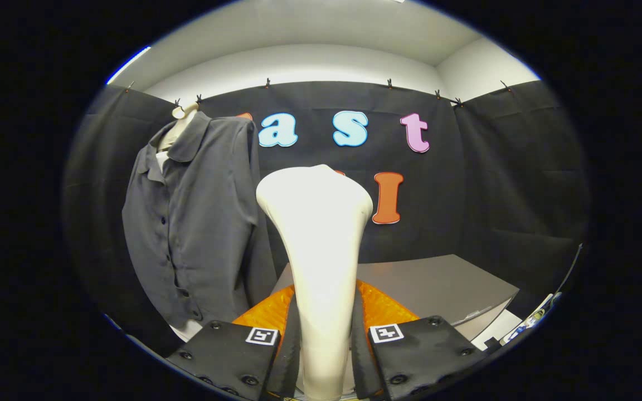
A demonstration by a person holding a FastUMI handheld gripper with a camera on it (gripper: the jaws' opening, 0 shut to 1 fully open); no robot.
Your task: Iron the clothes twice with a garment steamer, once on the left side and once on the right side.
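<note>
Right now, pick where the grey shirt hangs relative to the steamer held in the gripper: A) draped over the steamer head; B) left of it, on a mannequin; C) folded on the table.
B: the grey shirt hangs on a mannequin left of the steamer, which the gripper clamps between both fingers.

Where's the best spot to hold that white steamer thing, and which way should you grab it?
Probably the narrow handle of the steamer, low down, with a finger on each side. It flares into a wide head at the top, so the slim lower part fits best. The gripper is already shut on it there, with the gray shirt hanging beyond.
</note>
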